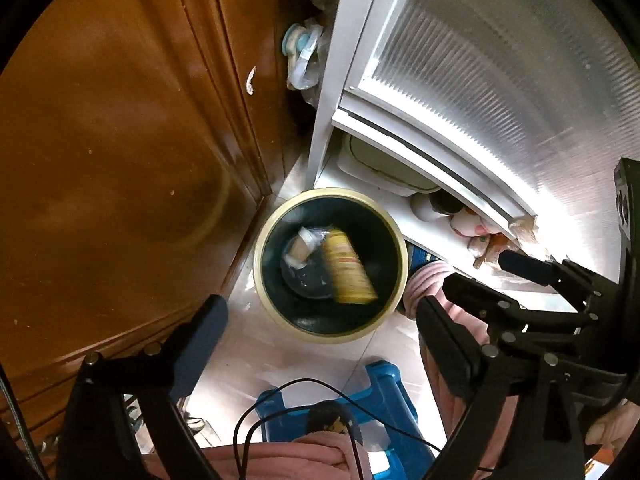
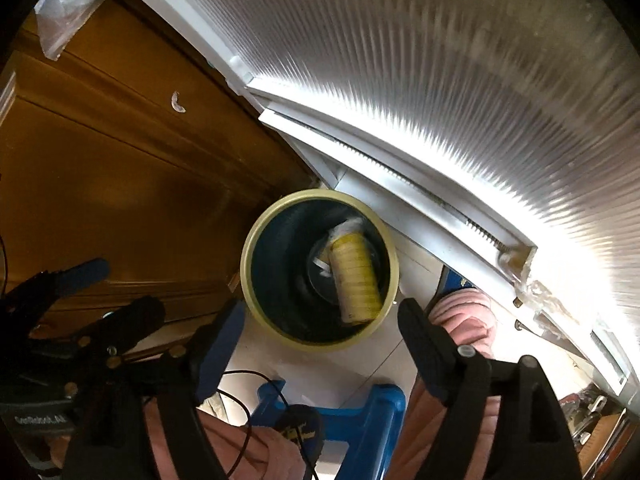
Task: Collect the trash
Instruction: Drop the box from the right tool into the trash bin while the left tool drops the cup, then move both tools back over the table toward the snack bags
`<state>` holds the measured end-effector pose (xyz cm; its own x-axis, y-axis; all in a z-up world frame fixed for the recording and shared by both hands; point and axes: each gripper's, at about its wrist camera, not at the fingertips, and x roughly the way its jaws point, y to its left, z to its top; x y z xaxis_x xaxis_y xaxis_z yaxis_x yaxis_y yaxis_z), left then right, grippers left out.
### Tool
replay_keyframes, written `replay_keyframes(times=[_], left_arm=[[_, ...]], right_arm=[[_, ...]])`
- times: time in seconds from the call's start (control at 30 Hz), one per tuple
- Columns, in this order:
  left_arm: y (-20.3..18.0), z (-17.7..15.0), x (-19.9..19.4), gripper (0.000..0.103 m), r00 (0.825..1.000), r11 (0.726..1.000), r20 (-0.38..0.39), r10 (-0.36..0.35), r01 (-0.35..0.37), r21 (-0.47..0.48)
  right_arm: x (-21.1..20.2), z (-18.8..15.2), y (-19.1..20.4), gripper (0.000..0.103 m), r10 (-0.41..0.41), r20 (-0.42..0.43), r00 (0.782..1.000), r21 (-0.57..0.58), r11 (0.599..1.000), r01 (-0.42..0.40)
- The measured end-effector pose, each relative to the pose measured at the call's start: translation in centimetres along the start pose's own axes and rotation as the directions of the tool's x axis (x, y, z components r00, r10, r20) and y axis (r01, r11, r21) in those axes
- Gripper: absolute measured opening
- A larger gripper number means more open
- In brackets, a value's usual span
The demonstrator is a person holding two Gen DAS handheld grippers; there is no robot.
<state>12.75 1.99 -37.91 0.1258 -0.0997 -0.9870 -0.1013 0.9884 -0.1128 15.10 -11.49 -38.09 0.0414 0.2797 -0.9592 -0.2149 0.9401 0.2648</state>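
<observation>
Left hand-held gripper (image 1: pixel 316 328): black fingers with blue pads spread wide, holding nothing, above bin. Right hand-held gripper (image 2: pixel 320 326): fingers likewise apart, nothing between them. Round dark bin with cream rim (image 1: pixel 402 256) on pale tiled floor (image 1: pixel 248 344), beside brown wooden cabinet (image 1: pixel 120 160) and white ribbed-panel door (image 1: pixel 500 60). Yellow striped cylindrical can (image 2: pixel 356 280), blurred, lying tilted inside bin on crumpled clear wrapper (image 1: pixel 300 250). Blue plastic stool (image 1: pixel 384 388) near bin.
</observation>
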Motion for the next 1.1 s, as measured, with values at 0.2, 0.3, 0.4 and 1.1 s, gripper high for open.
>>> replay_keyframes(times=[0.2, 0.3, 0.4, 1.1], left_arm=[[-0.7, -0.6, -1.4, 0.094, 0.999, 1.0, 0.034, -0.011, 0.01, 0.029], [-1.0, -0.9, -2.5, 0.094, 0.998, 0.999, 0.053, -0.025, 0.023, 0.034], [-1.1, -1.4, -4.0, 0.094, 0.996, 0.998, 0.08, -0.051, 0.048, 0.032], [-1.9, -4.0, -22.1, 0.094, 0.922, 0.985, 0.349, -0.168, 0.141, 0.101]], right_arm=[[-0.8, -0.4, 0.3, 0.08, 0.009, 0.027, 1.0, 0.006, 1.0, -0.01], [-1.7, -0.8, 0.4, 0.08, 0.022, 0.046, 0.999, 0.011, 1.0, -0.022], [-2.7, -1.3, 0.7, 0.08, 0.038, 0.061, 0.997, 0.014, 0.999, -0.039], [-20.2, -4.9, 6.3, 0.08, 0.076, 0.345, 0.936, -0.254, 0.967, 0.015]])
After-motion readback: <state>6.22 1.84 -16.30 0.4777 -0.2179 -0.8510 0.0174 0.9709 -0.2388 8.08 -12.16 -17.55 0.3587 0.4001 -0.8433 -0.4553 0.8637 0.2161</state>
